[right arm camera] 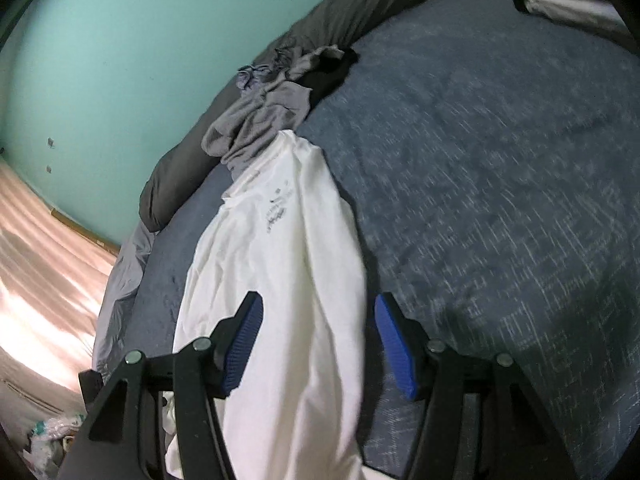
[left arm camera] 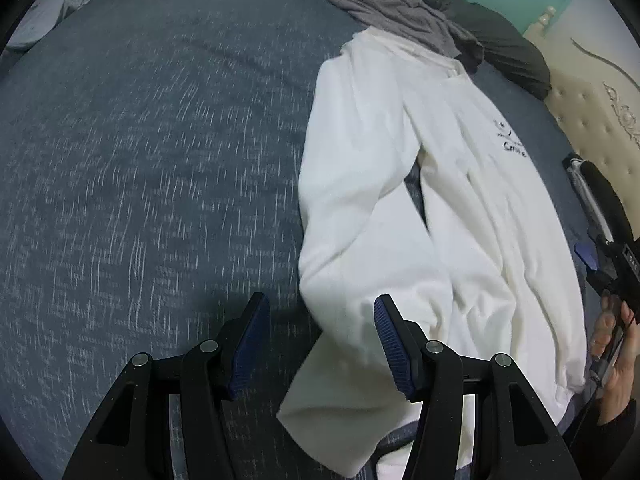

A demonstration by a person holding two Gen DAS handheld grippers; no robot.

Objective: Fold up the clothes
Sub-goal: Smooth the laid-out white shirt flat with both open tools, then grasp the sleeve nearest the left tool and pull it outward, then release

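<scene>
A white long-sleeved top with small dark chest lettering lies lengthwise on a blue-grey bed, one sleeve folded across its body, wrinkled.

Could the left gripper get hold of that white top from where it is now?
Probably yes. The left gripper is open, and a loose flap of the white top already lies just ahead between its fingers on the blue bedspread, with nothing lying across it.

Left hand-held gripper and right hand-held gripper both hover with jaws spread wide
</scene>
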